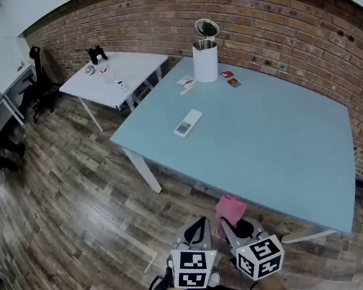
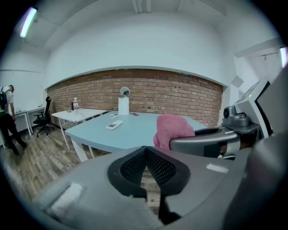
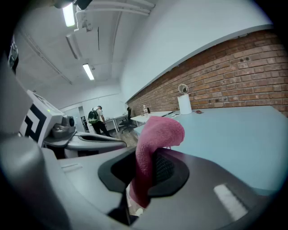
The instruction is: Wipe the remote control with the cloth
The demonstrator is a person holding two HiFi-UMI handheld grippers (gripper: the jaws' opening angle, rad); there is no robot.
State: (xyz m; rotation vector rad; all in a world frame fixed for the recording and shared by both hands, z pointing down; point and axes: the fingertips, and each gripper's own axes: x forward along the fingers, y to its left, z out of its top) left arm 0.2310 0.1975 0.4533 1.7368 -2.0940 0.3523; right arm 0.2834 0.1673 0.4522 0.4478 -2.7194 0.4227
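A pale blue table (image 1: 284, 152) stands on a wood-plank floor (image 1: 63, 212), its long far edge along a brick wall. A white remote control (image 1: 188, 123) lies flat toward the table's left corner, clear of both edges. At the far corner stands a white lidded canister (image 1: 206, 59), lid raised, with paper slips (image 1: 186, 83) and small red items (image 1: 230, 79) beside it.

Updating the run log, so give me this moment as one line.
wiping: not begun | left gripper: shut, empty | right gripper: shut on pink cloth | remote control: on blue table, untouched
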